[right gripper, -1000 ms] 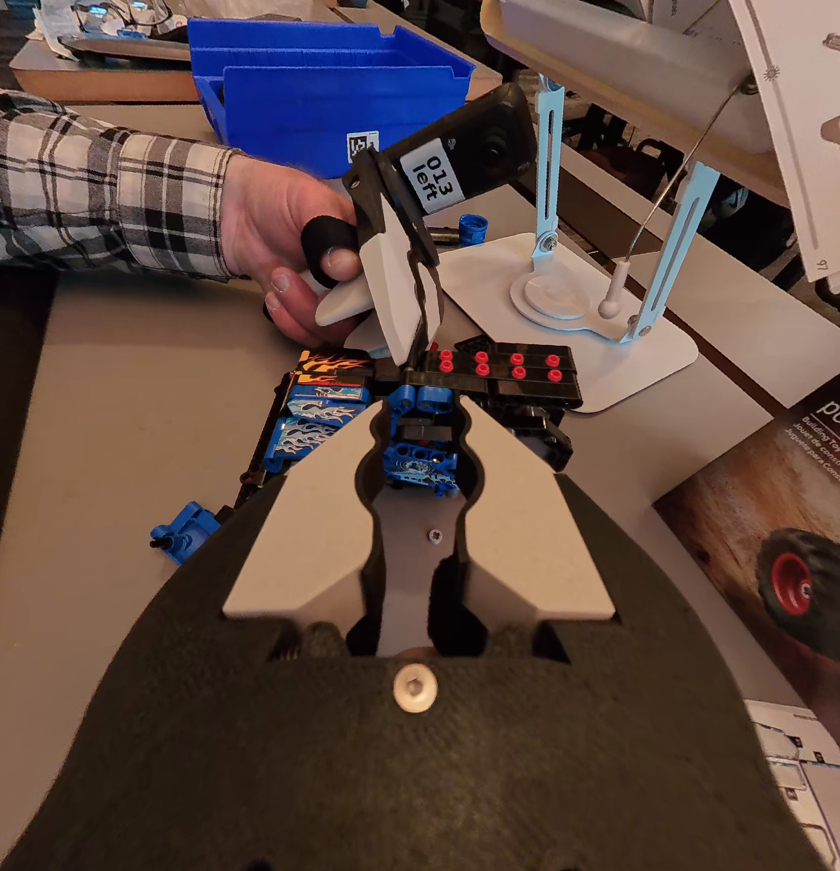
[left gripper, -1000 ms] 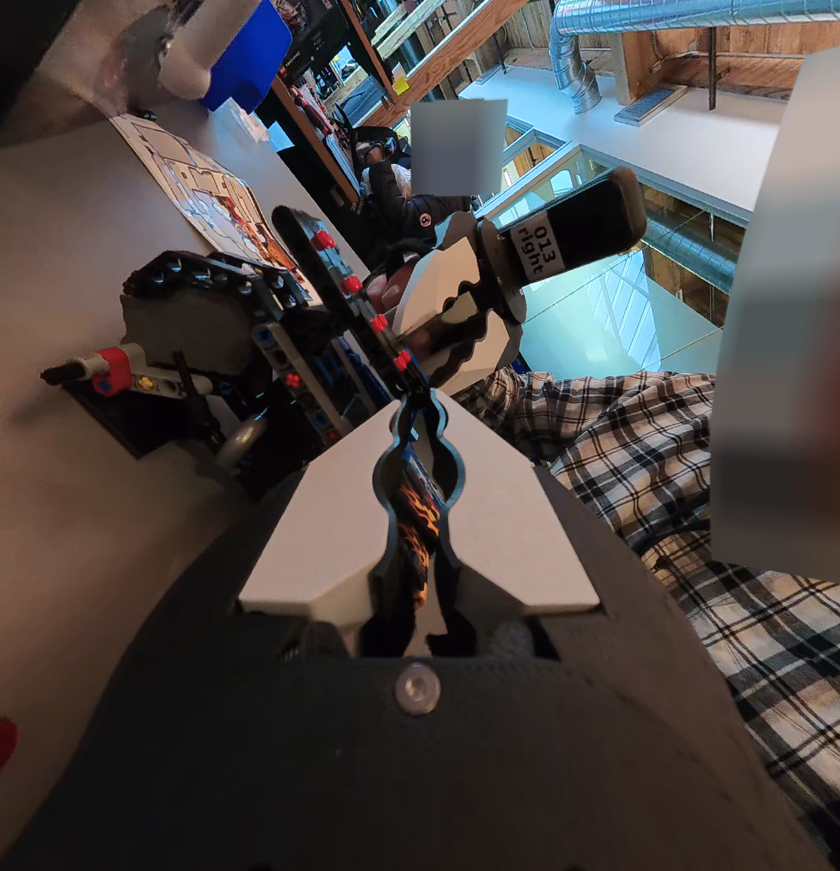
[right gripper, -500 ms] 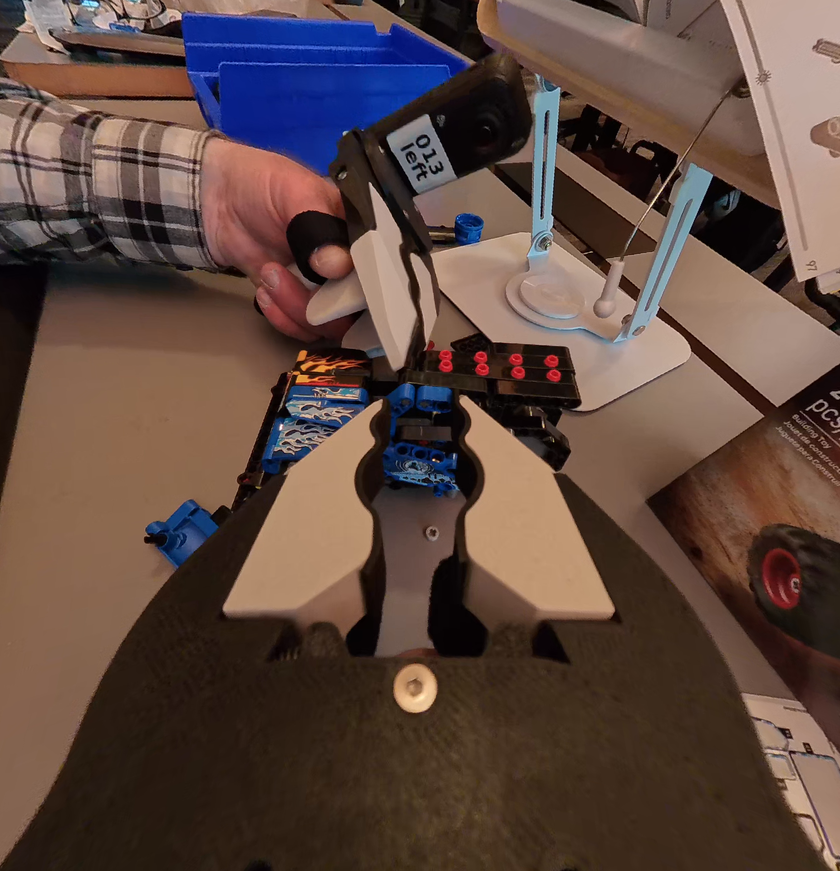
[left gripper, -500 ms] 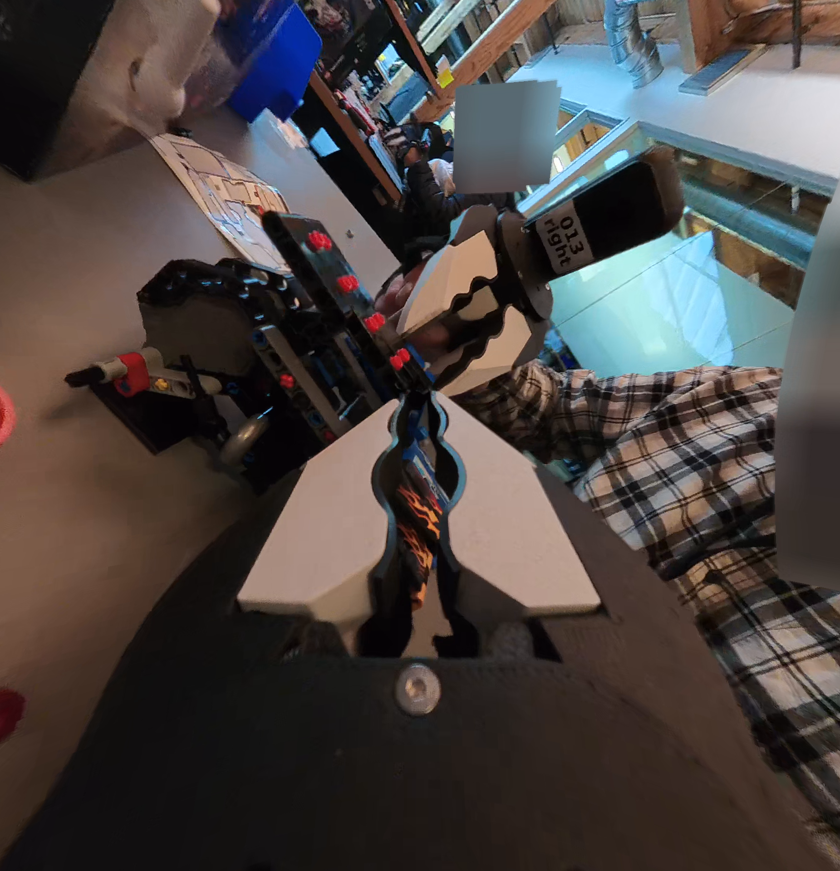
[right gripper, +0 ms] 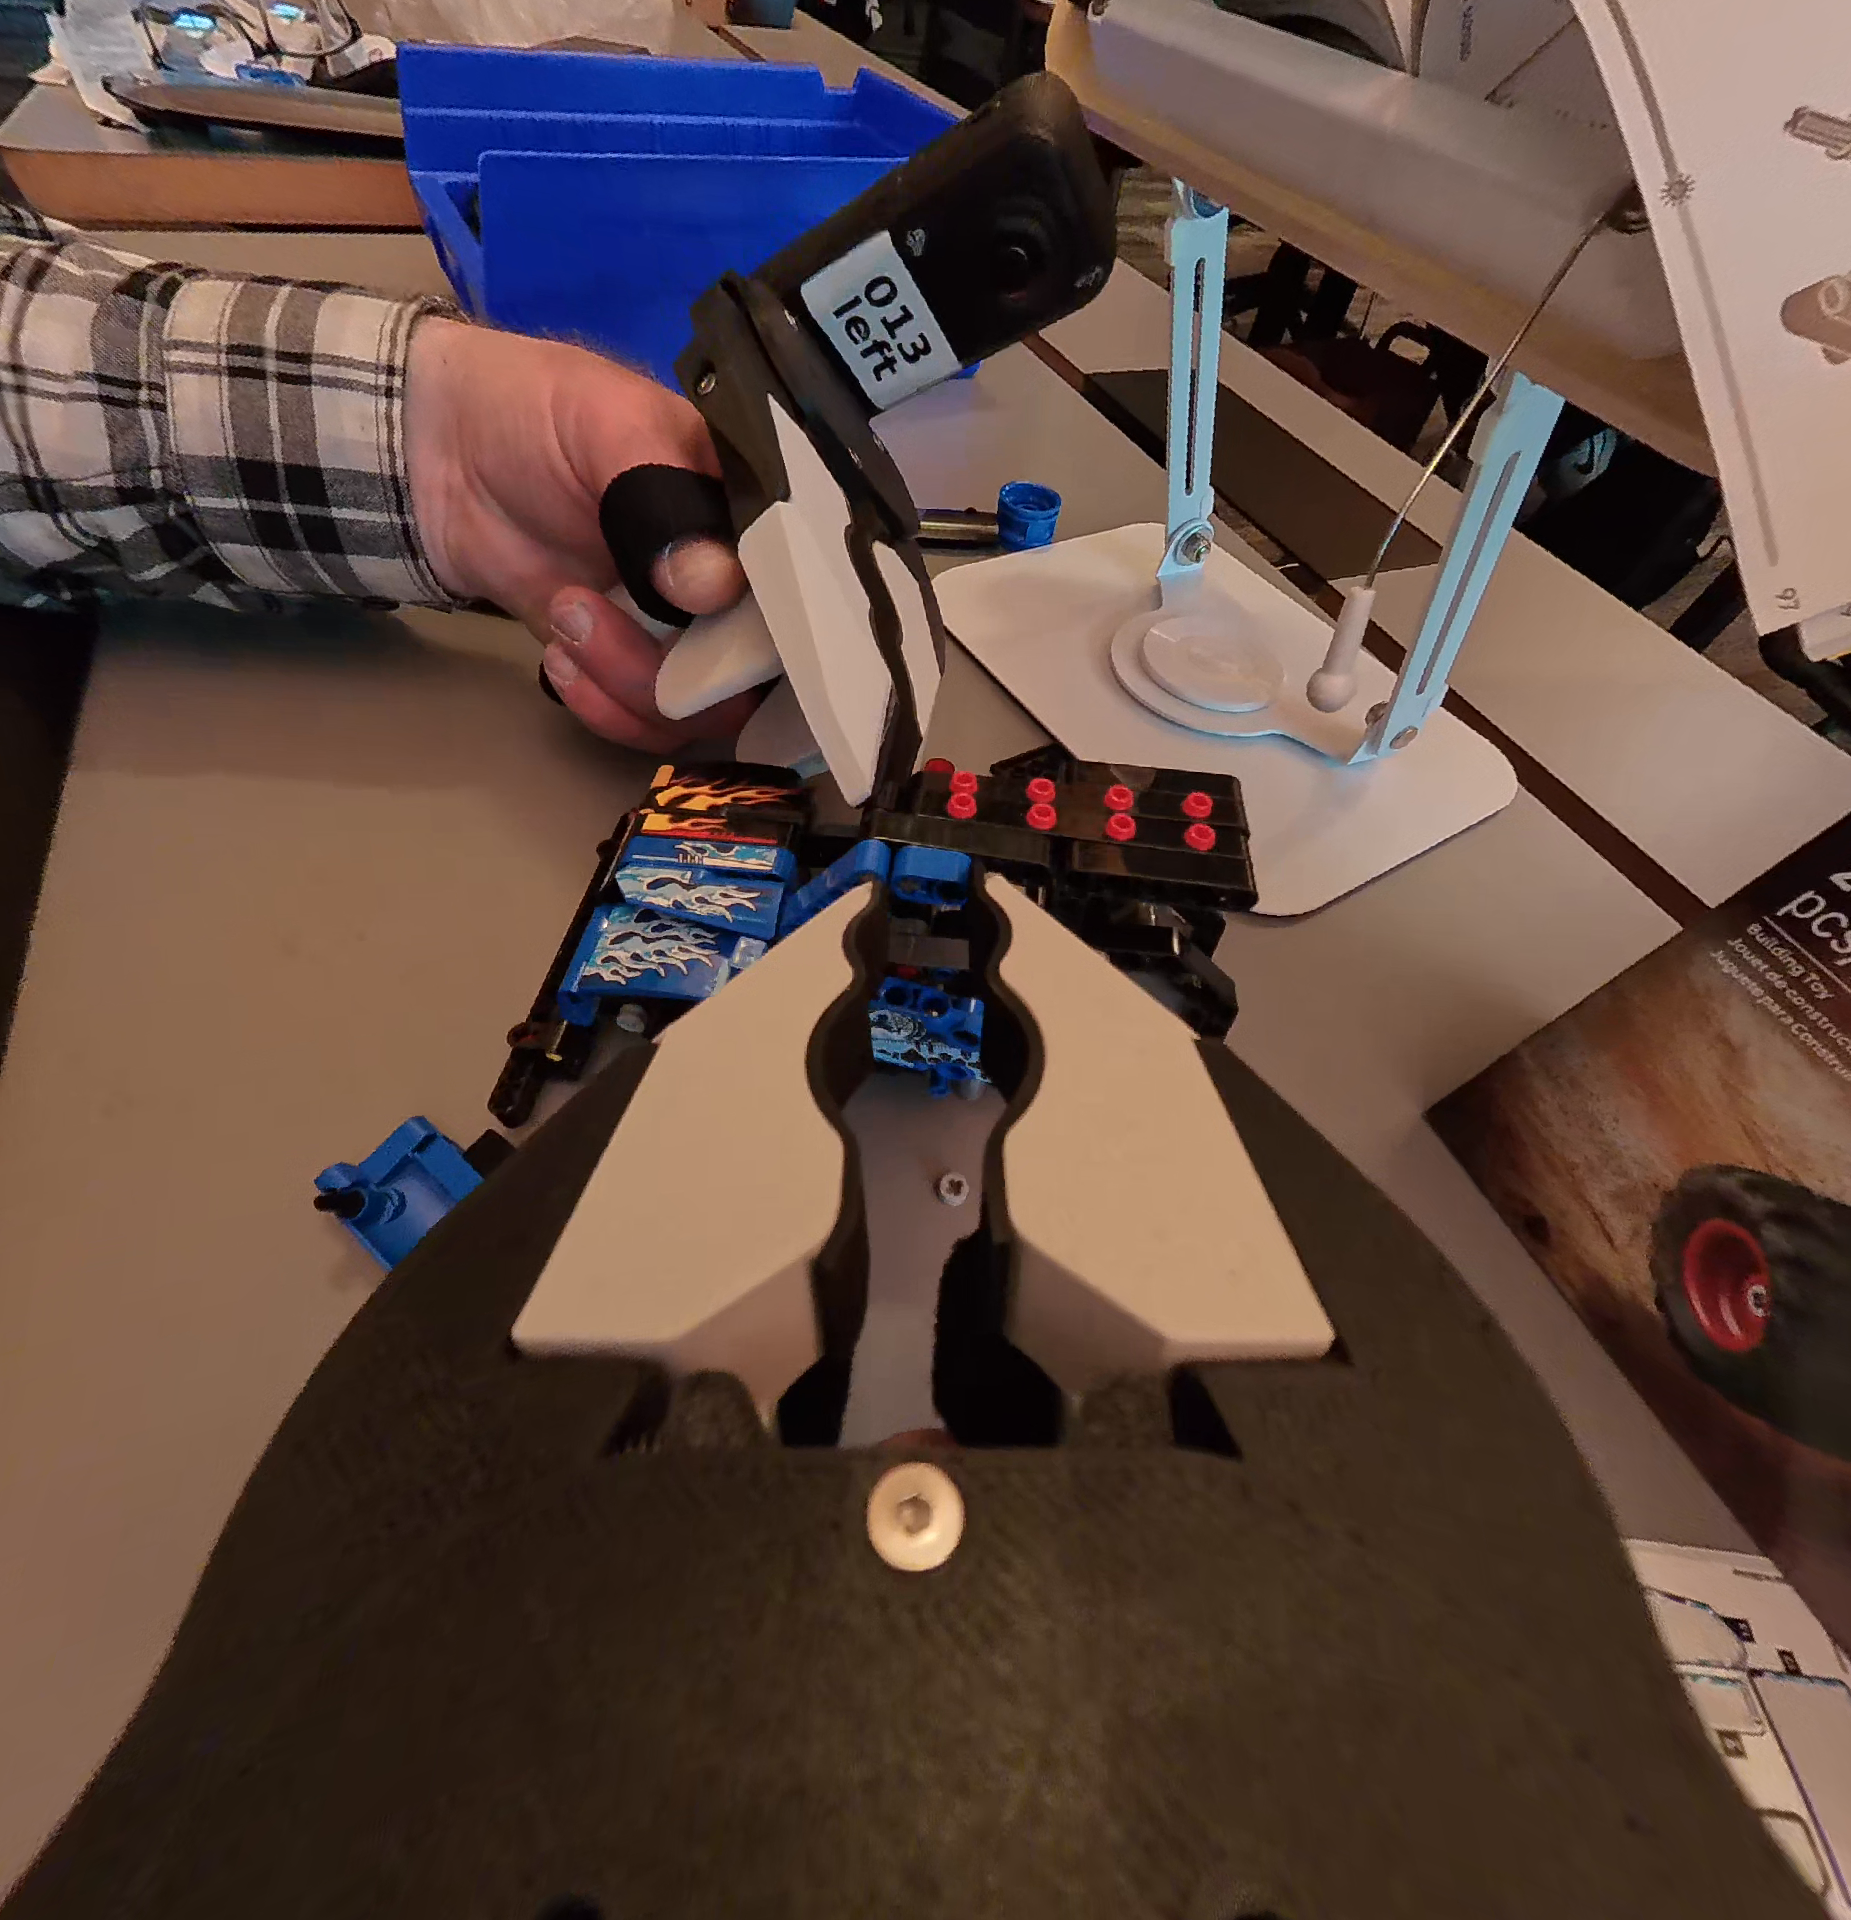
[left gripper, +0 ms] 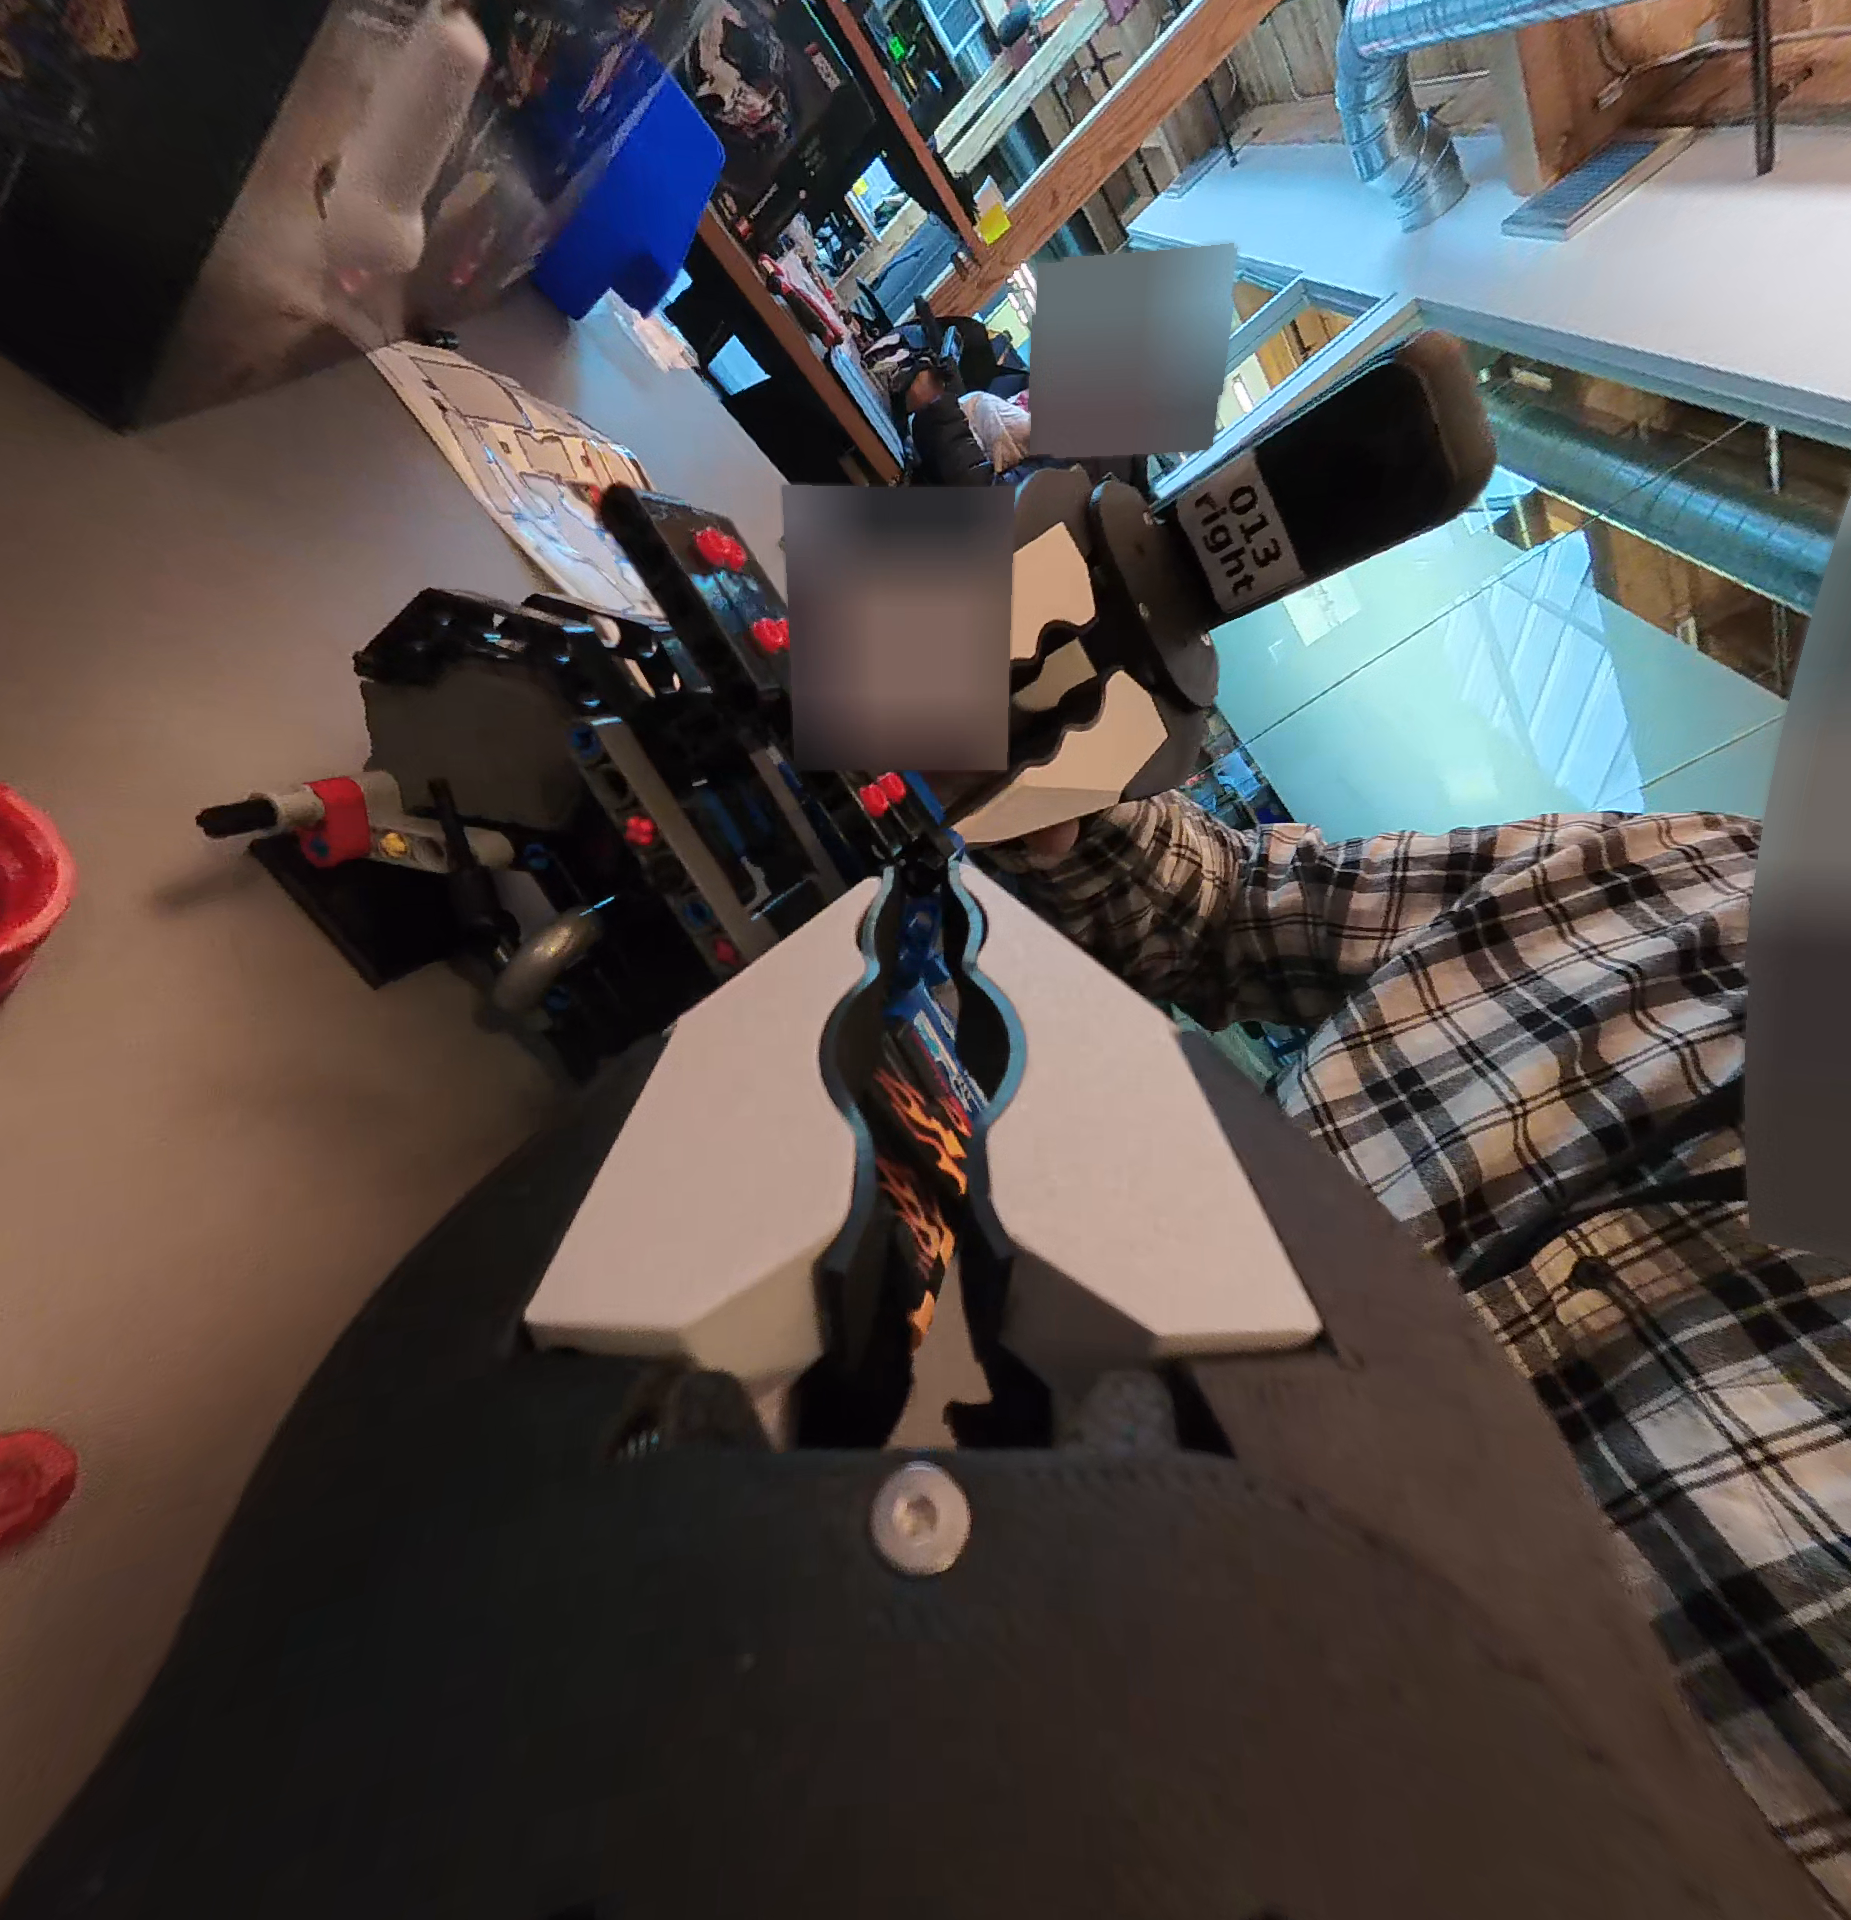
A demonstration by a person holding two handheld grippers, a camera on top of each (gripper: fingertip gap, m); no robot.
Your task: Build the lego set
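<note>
- The lego model [right gripper: 905, 894] sits on the grey table [right gripper: 277, 883] at the centre of the right wrist view – black frame, blue panels with white flame print, and a black beam [right gripper: 1066, 821] studded with red pins along its far side.
- The left gripper [left gripper: 916, 883] is clenched on the model's edge: between its white fingers runs a thin black panel with orange flames [left gripper: 916, 1164], and the tips meet on a black piece.
- In the right wrist view that same gripper comes down from the upper middle, held by a hand [right gripper: 547, 520] in a plaid sleeve, its tips touching the model beside the red-pinned beam.
- The right gripper [right gripper: 926, 894] stands with a narrow gap between its fingers, blue and black bricks lying in that gap – whether it presses them I cannot tell.
- A loose blue piece [right gripper: 401, 1190] lies on the table at lower left, just beside the model.
- A white stand [right gripper: 1264, 727] is behind the model; blue bins [right gripper: 630, 177] at the upper left.
</note>
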